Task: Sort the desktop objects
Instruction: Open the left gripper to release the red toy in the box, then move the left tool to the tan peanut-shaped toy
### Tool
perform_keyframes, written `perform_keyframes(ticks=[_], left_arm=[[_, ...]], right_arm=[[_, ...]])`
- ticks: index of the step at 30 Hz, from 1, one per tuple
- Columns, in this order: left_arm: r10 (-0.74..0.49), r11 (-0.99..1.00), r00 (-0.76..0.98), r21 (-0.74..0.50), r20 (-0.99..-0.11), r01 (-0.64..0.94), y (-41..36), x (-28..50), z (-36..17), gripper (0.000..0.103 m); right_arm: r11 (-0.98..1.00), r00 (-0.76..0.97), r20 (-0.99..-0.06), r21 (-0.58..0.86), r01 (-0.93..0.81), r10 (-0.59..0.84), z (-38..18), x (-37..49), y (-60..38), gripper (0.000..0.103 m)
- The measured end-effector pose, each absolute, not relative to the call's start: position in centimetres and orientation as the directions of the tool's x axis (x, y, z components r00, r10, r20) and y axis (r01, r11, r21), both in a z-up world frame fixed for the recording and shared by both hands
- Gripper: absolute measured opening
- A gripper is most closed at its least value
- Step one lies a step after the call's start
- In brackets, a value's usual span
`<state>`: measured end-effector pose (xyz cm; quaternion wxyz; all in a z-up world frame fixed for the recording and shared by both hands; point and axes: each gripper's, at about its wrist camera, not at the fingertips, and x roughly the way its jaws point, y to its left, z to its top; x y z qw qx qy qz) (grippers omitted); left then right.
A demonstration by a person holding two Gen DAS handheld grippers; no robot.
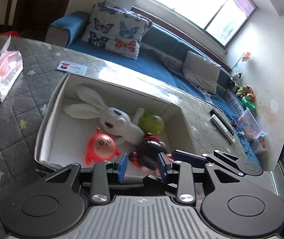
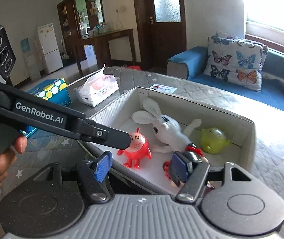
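A white open box (image 1: pixel 122 84) (image 2: pixel 211 103) stands on the grey quilted table. In it lie a white plush rabbit (image 1: pixel 114 119) (image 2: pixel 168 129), a red round figure (image 1: pixel 102 146) (image 2: pixel 137 147), a green round toy (image 1: pixel 152 122) (image 2: pixel 213 140) and a black-haired doll with red trim (image 1: pixel 149 155) (image 2: pixel 193 155). My left gripper (image 1: pixel 143 166) is open over the box's near edge, its jaws either side of the doll without gripping it. My right gripper (image 2: pixel 141 166) is open at the box's near edge. The left gripper's arm (image 2: pixel 62 123) crosses the right wrist view.
A tissue pack (image 1: pixel 0 75) (image 2: pixel 98 89) and a card (image 1: pixel 72 67) (image 2: pixel 165 88) lie on the table beyond the box. A blue dotted box (image 2: pixel 50 93) stands at the table's left. A blue sofa (image 1: pixel 162 59) with cushions runs behind.
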<state>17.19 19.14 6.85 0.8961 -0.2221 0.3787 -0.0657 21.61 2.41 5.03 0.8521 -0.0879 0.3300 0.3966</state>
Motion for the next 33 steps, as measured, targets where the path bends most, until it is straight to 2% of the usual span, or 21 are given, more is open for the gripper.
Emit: perform_keyframes(ticks=[2, 4, 16, 18, 33], left_arm=[[-0.292, 0.896, 0.709, -0.442, -0.642, -0.031, 17.9, 16.4, 7.1, 0.036], [-0.295, 0.901, 0.712, -0.433, -0.637, -0.014, 16.6, 15.7, 7.1, 0.036], [-0.379, 0.894, 0.665, -0.439, -0.643, 0.086, 8.9, 13.7, 4.7, 0.036], [-0.397, 0.890, 0.649, -0.446, -0.649, 0.099, 7.8, 13.8, 4.1, 0.036], [-0.511, 0.828, 0.576, -0.544, -0.638, 0.133, 2.5, 17.1, 1.3, 0.036]], right_arm=[[0.679, 0.483, -0.623, 0.109, -0.726, 0.616, 5.2, 20.7, 1.1, 0.070], [0.690, 0.499, -0.621, 0.096, -0.717, 0.605, 4.9, 19.8, -0.3, 0.076], [0.765, 0.591, -0.620, 0.023, -0.644, 0.516, 2.5, 15.1, -8.8, 0.079], [0.788, 0.610, -0.621, 0.019, -0.616, 0.492, 1.9, 14.8, -10.5, 0.083], [0.889, 0.701, -0.610, 0.013, -0.457, 0.369, 0.1, 17.0, -17.5, 0.082]])
